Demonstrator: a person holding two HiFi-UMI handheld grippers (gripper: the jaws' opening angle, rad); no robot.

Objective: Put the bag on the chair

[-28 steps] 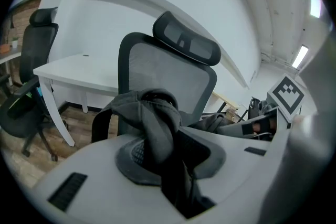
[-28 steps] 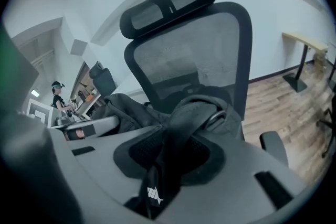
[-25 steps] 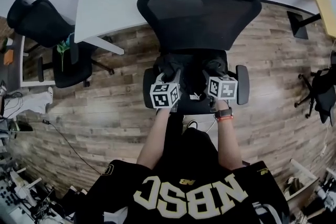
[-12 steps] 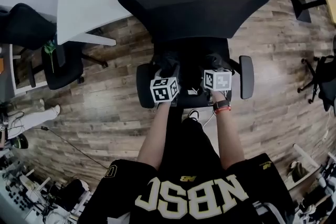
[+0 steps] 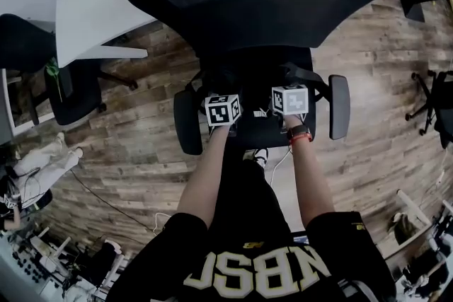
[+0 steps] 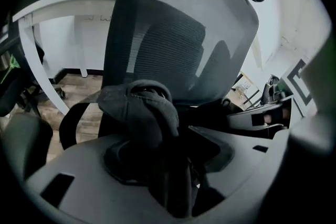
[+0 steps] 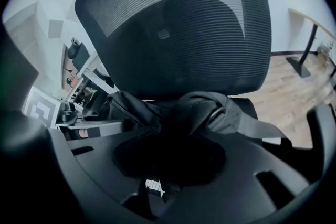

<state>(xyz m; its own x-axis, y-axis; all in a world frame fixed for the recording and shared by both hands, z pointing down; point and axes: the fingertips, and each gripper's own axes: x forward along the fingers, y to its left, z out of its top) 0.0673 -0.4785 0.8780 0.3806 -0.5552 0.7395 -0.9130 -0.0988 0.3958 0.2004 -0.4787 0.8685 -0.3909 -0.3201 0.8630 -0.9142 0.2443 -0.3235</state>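
One bag [image 6: 147,107] between both: left hand-held gripper [image 6: 176,165] just opening, right hand-held gripper [image 7: 168,160] clamped.

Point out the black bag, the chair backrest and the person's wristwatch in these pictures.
black bag [image 7: 197,107]: right gripper view, on its bunched fabric above the jaws.
chair backrest [image 7: 178,29]: right gripper view, on the middle of the mesh.
wristwatch [image 5: 301,134]: head view, on the band round the right wrist.
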